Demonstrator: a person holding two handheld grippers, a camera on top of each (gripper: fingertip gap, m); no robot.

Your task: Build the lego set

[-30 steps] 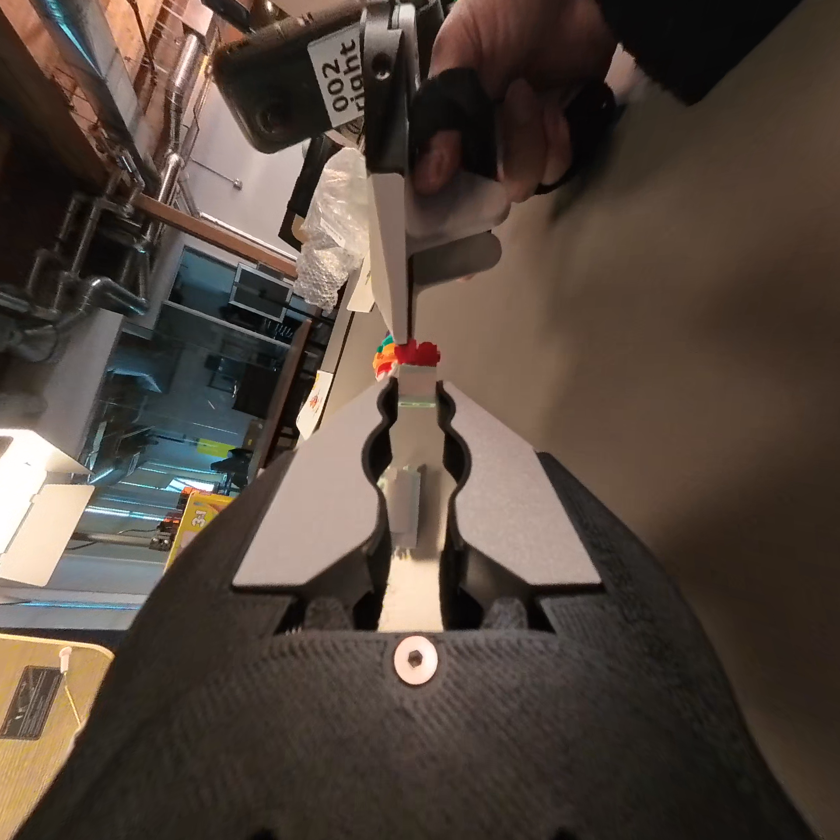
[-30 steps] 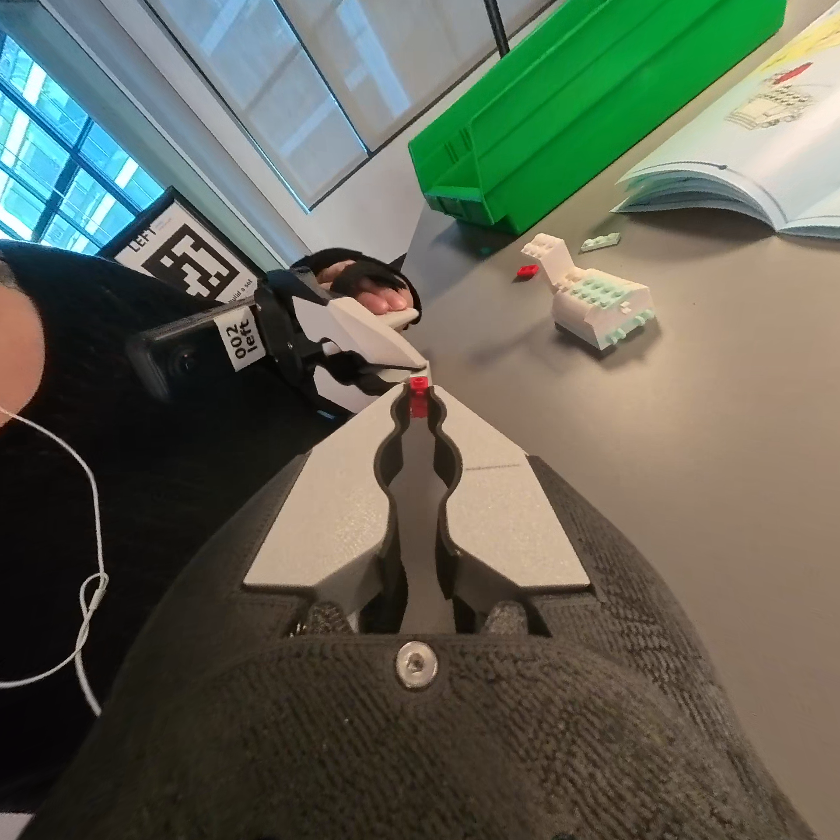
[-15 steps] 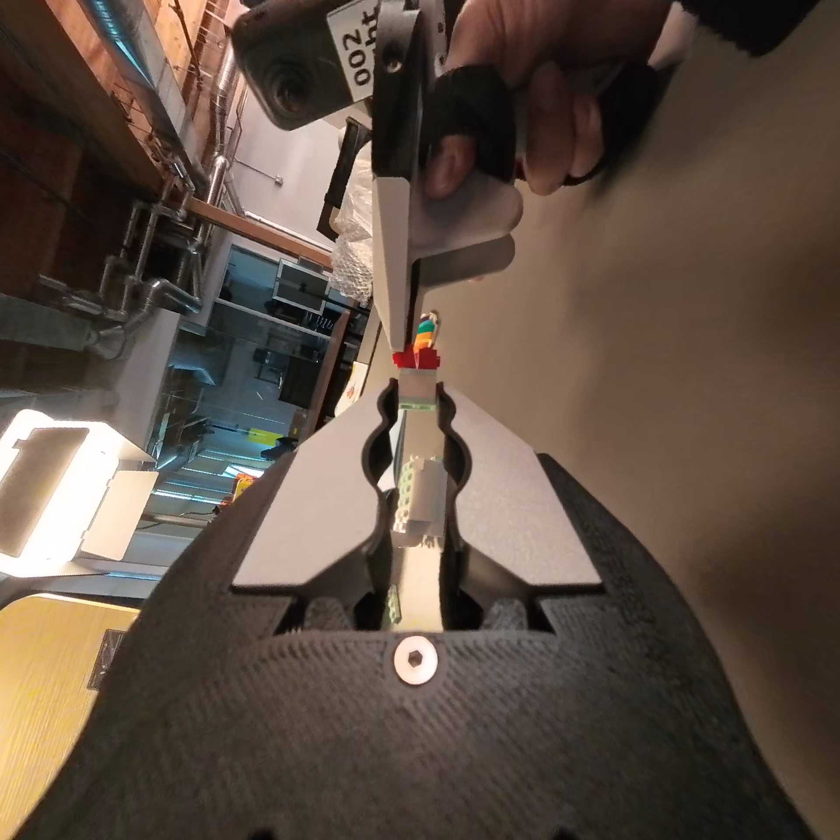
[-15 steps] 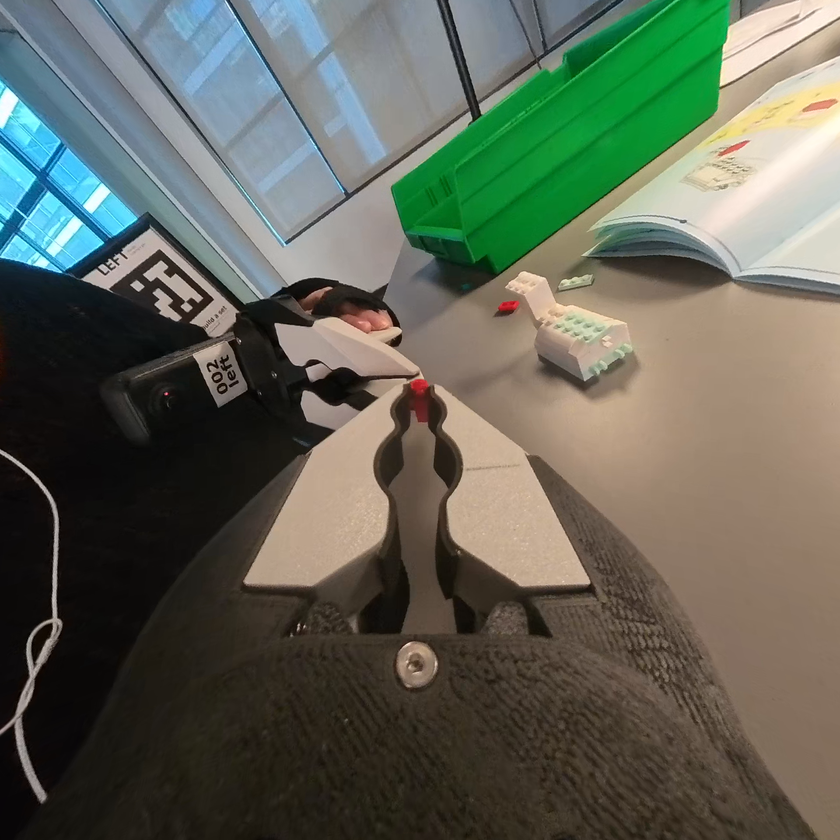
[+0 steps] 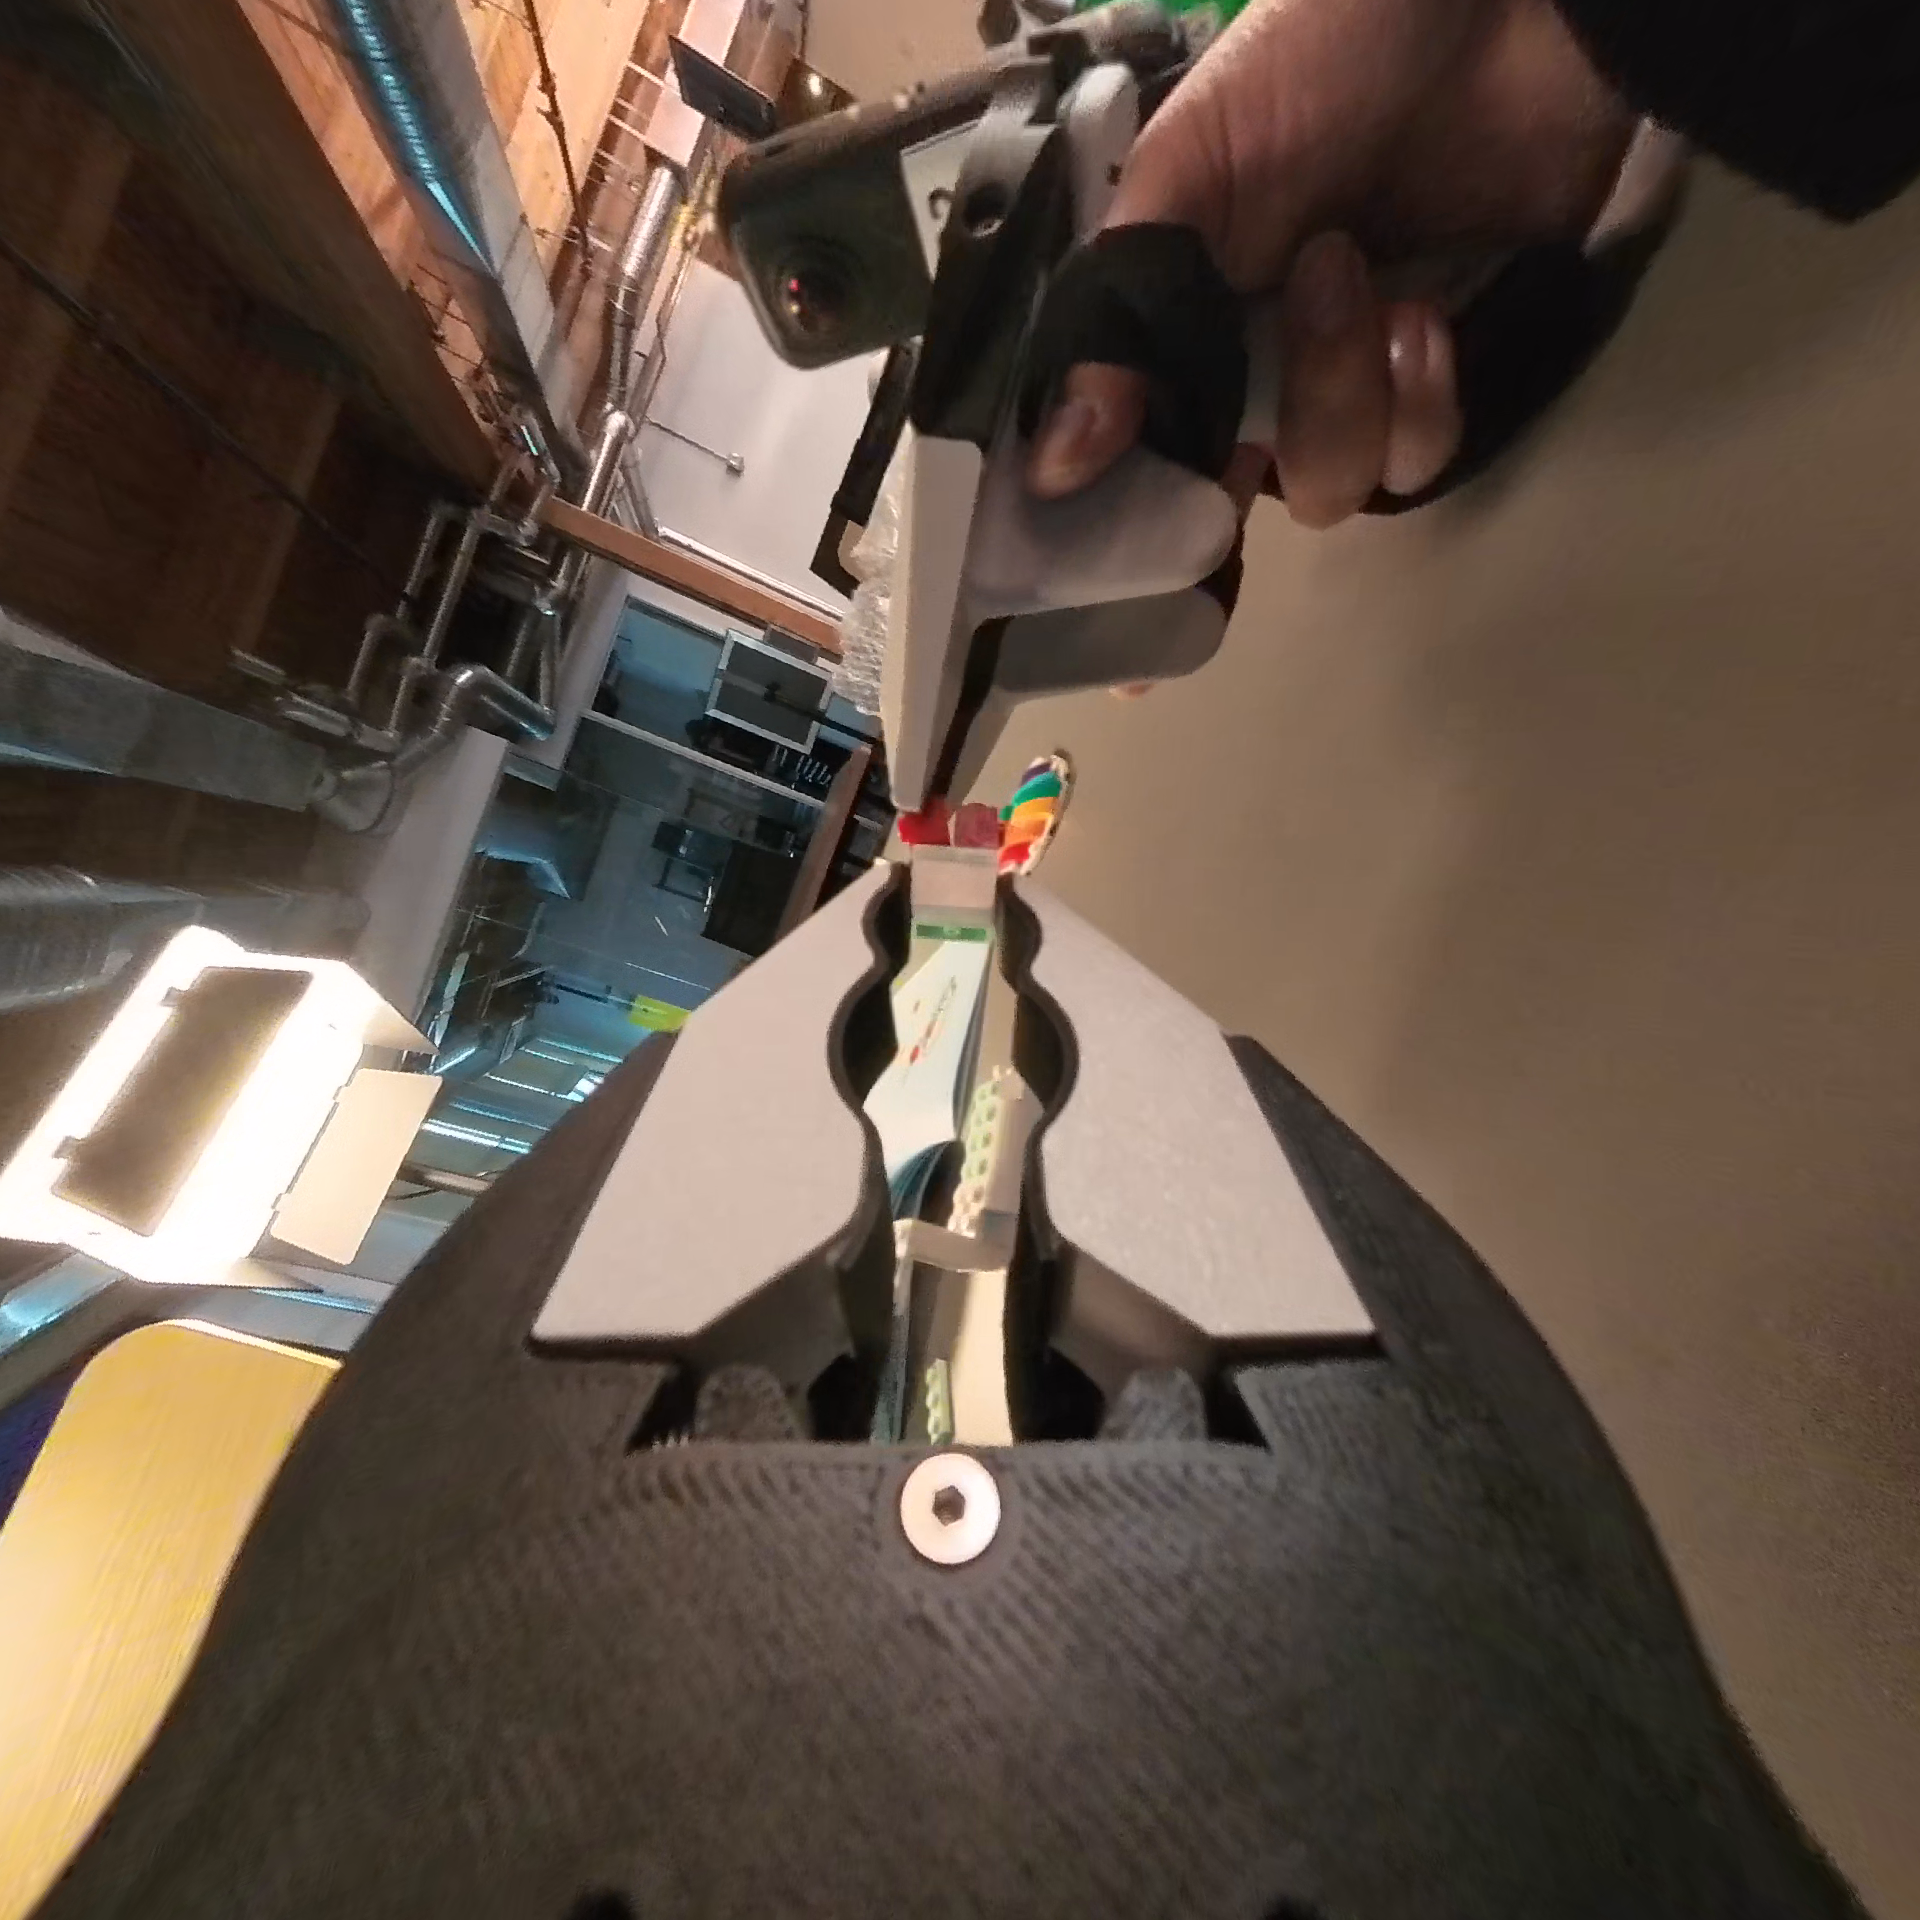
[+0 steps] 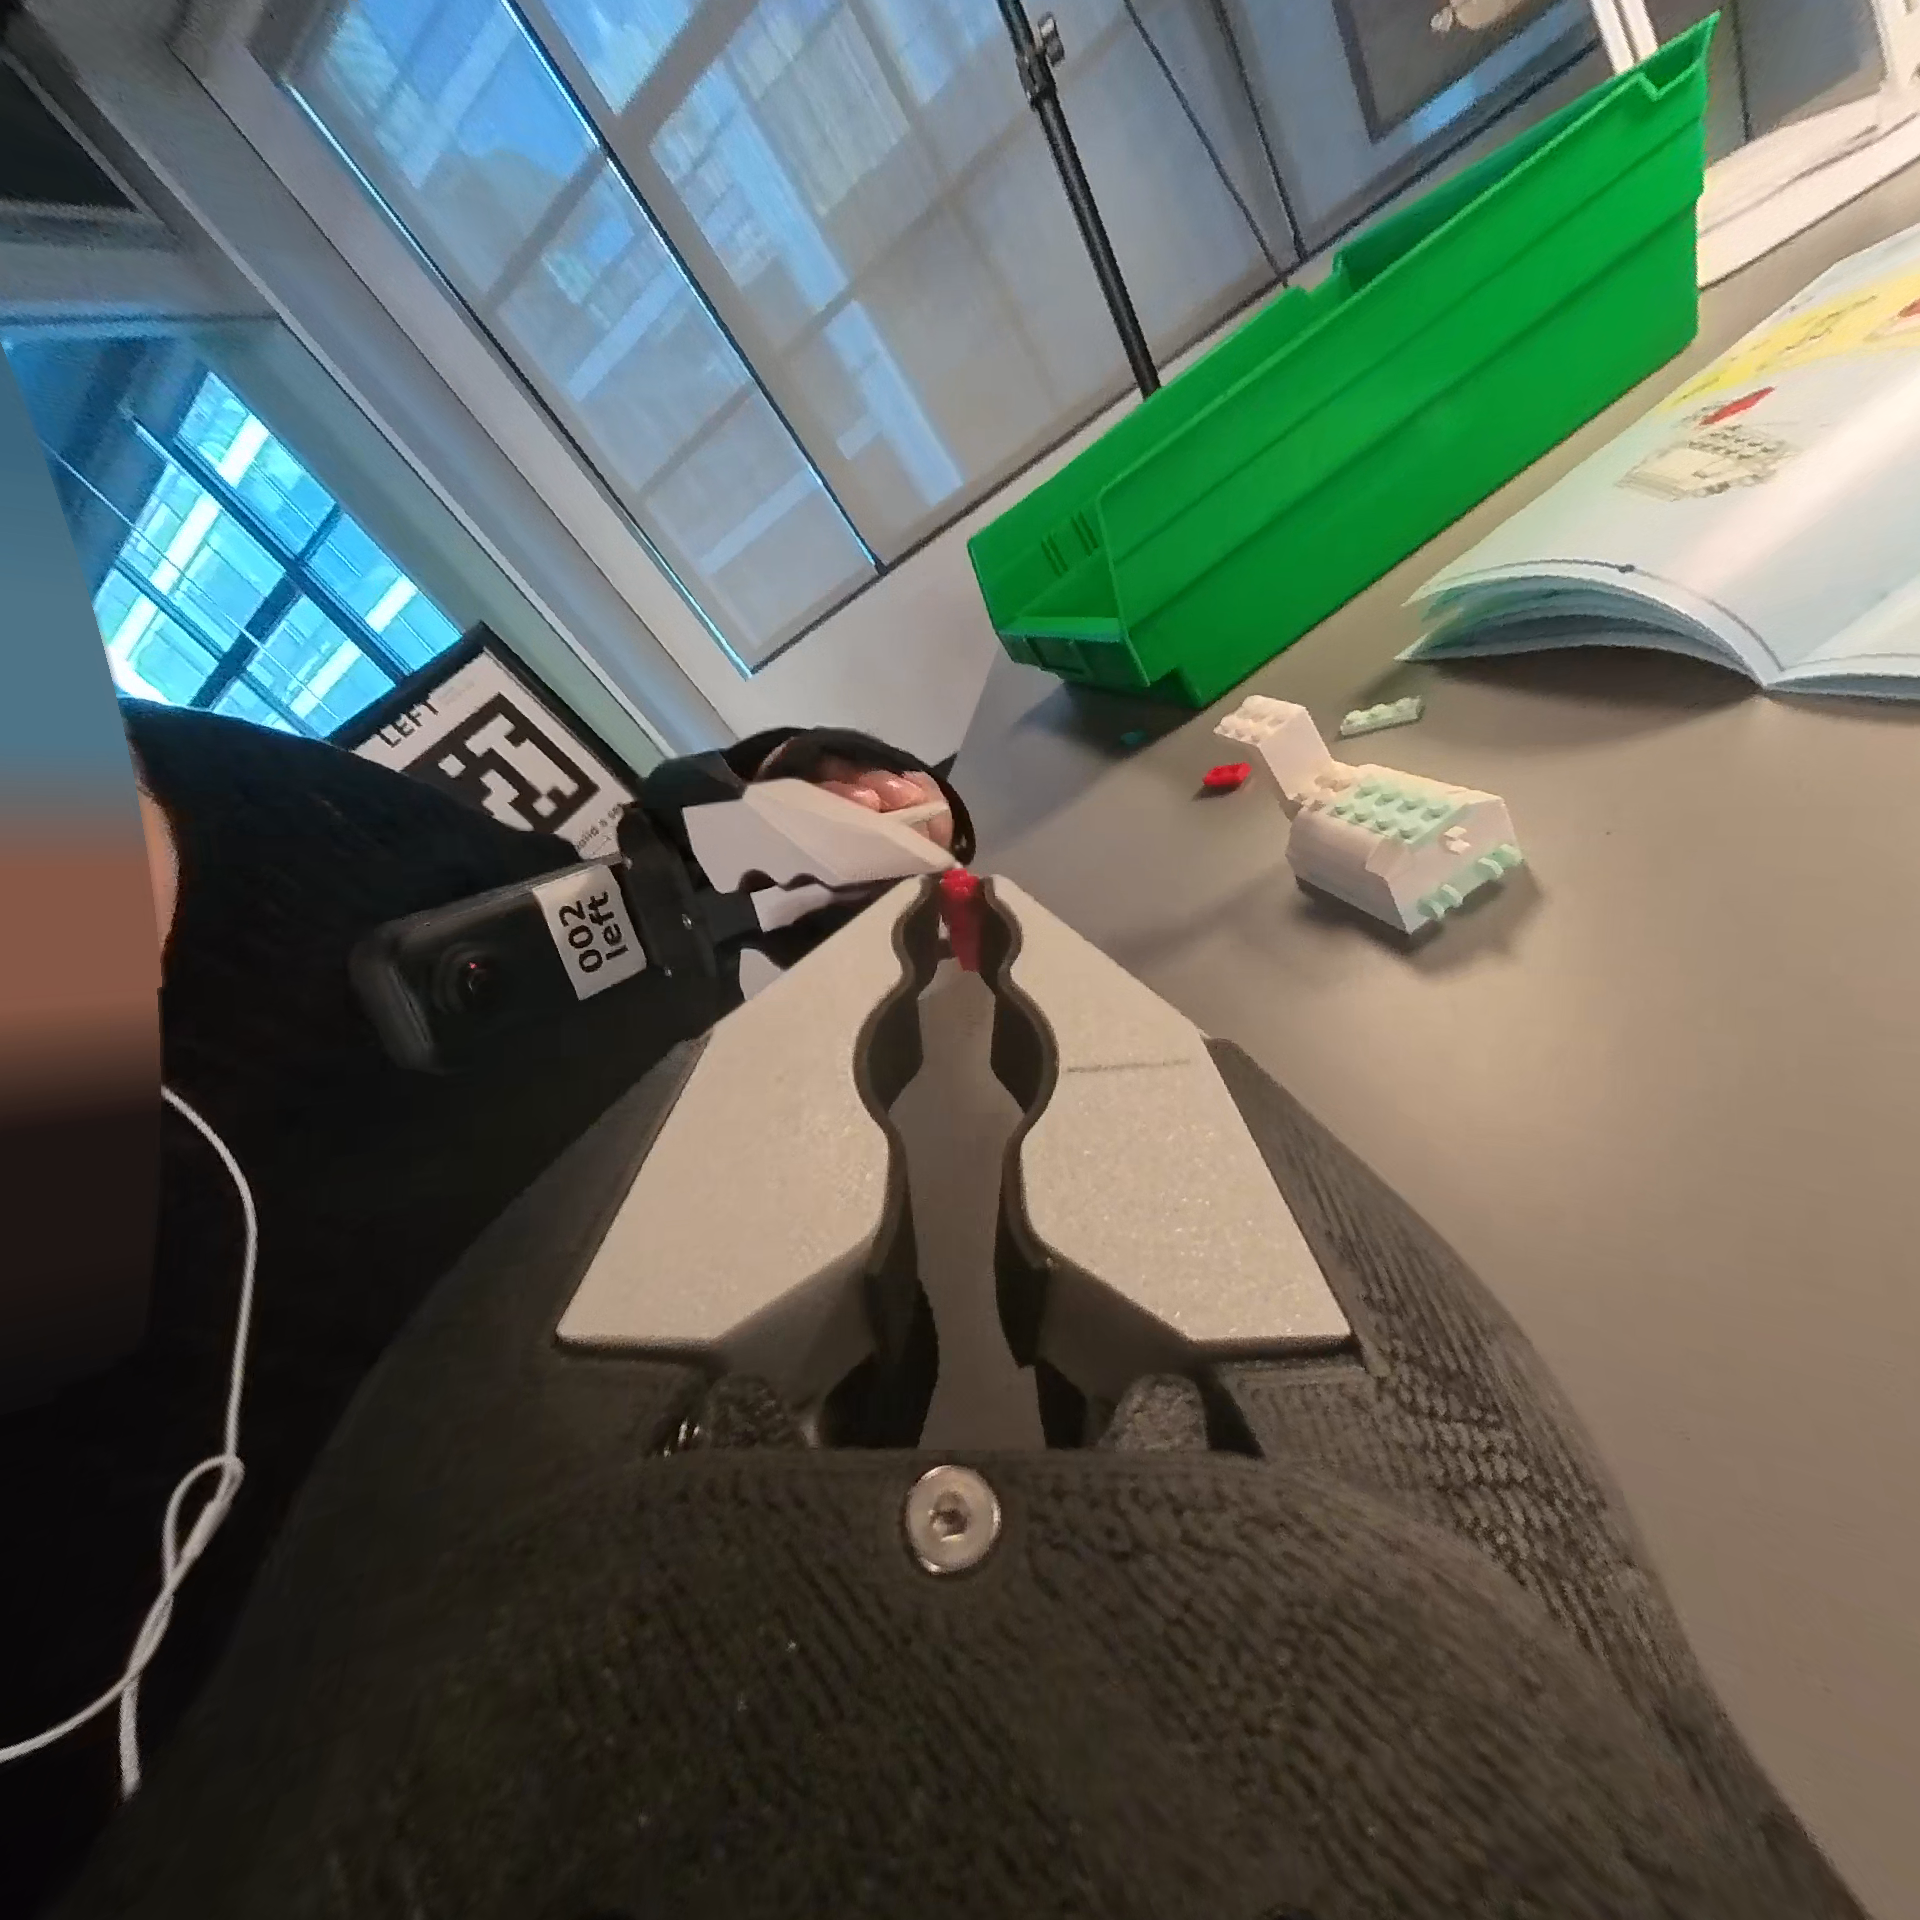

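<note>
My right gripper (image 6: 958,904) is shut on a small red piece (image 6: 964,925), held above the grey table (image 6: 1558,1143). My left gripper (image 6: 940,862) meets it tip to tip from the left. In the left wrist view, my left gripper (image 5: 954,873) is closed on a small pale piece (image 5: 951,883). That piece sits against the red piece (image 5: 951,828), and the right gripper (image 5: 920,800) comes down onto it from above. A white and mint partial model (image 6: 1392,842) rests on the table to the right; it also shows through the finger gap in the left wrist view (image 5: 992,1143).
A green bin (image 6: 1403,499) stands at the back of the table. An open instruction booklet (image 6: 1714,540) lies at the right. A loose red piece (image 6: 1226,774) and a mint plate (image 6: 1382,715) lie near the model. A multicoloured object (image 5: 1029,821) sits farther off. Both grippers' tips are close together, under 4 cm apart. Left tips and right tips are each some 20 cm from the mint plate (image 6: 1382,715).
Both grippers have stayed tip to tip on the red piece while turning together. The right gripper now leans in more from the upper right, and the table objects have shifted in both views.
</note>
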